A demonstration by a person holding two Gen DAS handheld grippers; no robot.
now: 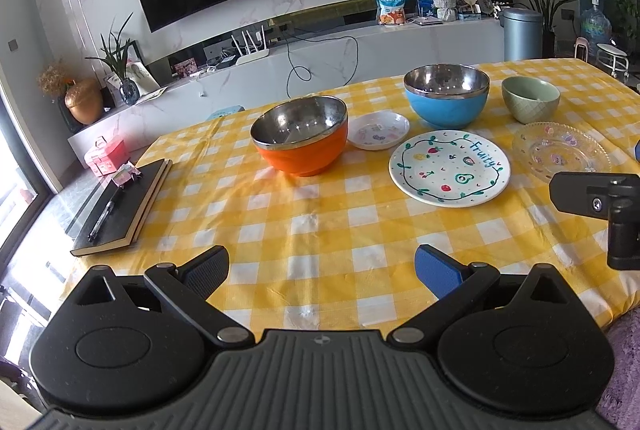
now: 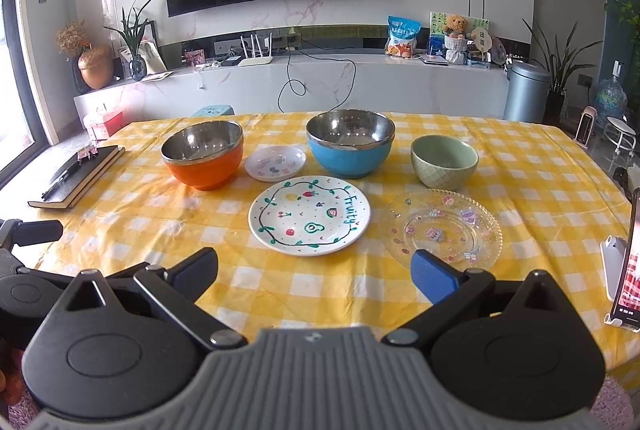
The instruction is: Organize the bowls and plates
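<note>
On the yellow checked tablecloth stand an orange steel-lined bowl, a blue steel-lined bowl and a green ceramic bowl. A small white saucer lies between the orange and blue bowls. In front lie a white "Fruity" plate and a clear glass plate. The same set shows in the left wrist view: orange bowl, blue bowl, green bowl, saucer, Fruity plate, glass plate. My left gripper and right gripper hover open near the table's front edge, holding nothing.
A black notebook with a pen lies at the table's left edge. A phone on a stand sits at the right edge. Behind the table are a TV wall, a low white cabinet and a grey bin.
</note>
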